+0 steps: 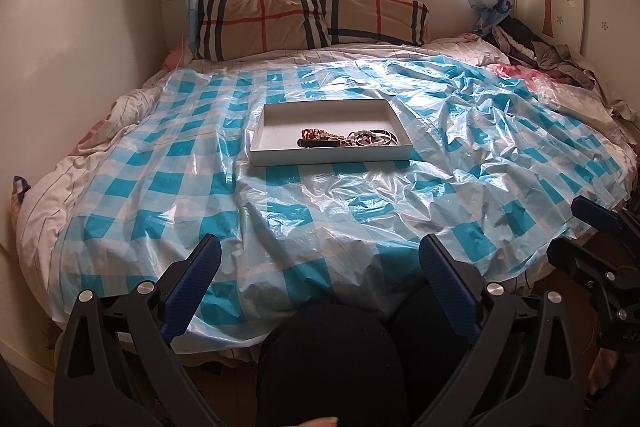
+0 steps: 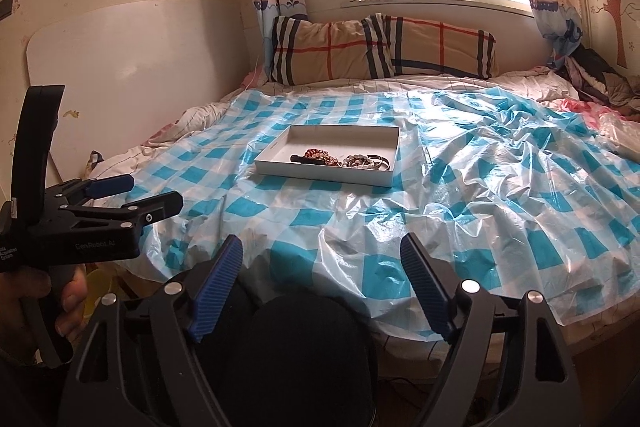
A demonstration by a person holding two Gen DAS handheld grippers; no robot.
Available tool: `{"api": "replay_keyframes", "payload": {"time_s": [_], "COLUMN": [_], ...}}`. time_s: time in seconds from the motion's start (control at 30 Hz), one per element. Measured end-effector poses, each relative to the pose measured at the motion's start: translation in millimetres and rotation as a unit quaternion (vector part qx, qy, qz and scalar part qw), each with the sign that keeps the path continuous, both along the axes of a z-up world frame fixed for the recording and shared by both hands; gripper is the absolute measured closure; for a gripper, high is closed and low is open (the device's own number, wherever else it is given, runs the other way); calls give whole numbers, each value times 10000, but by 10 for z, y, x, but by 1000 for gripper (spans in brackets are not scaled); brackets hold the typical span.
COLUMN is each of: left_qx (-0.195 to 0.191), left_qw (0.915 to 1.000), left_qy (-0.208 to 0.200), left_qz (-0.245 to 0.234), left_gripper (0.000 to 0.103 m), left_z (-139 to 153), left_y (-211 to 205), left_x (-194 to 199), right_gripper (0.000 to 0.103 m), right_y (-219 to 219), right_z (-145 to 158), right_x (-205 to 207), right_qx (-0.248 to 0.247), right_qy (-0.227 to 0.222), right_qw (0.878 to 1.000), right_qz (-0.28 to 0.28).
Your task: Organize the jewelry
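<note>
A shallow white tray (image 1: 280, 157) lies on the bed's blue-checked plastic sheet (image 1: 152, 183); it also shows in the right wrist view (image 2: 276, 169). In it lie a brown bead bracelet (image 1: 320, 135), a pale bead bracelet (image 1: 366, 137), dark bangles (image 1: 386, 135) and a black stick-like piece (image 1: 316, 143). The same pile shows in the right wrist view (image 2: 340, 159). My left gripper (image 1: 320, 259) is open and empty at the bed's near edge. My right gripper (image 2: 322, 259) is open and empty, also well short of the tray.
Two plaid pillows (image 1: 312, 21) lean under the window at the bed's head. Crumpled clothes (image 1: 540, 55) lie at the far right corner. A white board (image 2: 132, 83) leans on the left wall. A black rounded cushion (image 1: 328, 363) sits below the grippers.
</note>
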State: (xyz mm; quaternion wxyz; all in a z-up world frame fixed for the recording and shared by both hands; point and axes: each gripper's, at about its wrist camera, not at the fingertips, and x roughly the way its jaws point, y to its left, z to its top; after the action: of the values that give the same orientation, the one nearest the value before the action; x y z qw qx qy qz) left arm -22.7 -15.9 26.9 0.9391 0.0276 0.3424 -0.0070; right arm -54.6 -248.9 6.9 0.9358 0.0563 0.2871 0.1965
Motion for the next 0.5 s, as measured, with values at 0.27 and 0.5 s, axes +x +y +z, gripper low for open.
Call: {"api": "replay_keyframes", "payload": {"time_s": [0.27,0.5], "left_qx": [49,107], "left_qw": [9999,9998], "left_qy": [88,94], "left_qz": [109,120], "left_gripper": [8,8], "left_z": [-83,-119], "left_y": [-2,-3], "left_x": [-90,-140], "right_gripper": [21,21], "right_y": [7,45], "right_z": [4,-42], "right_x": [-74,-122], "right_qx": [-29,-73], "right_qy": [-20,78], "right_qw": [10000,9999], "right_qz": [-1,-18]}}
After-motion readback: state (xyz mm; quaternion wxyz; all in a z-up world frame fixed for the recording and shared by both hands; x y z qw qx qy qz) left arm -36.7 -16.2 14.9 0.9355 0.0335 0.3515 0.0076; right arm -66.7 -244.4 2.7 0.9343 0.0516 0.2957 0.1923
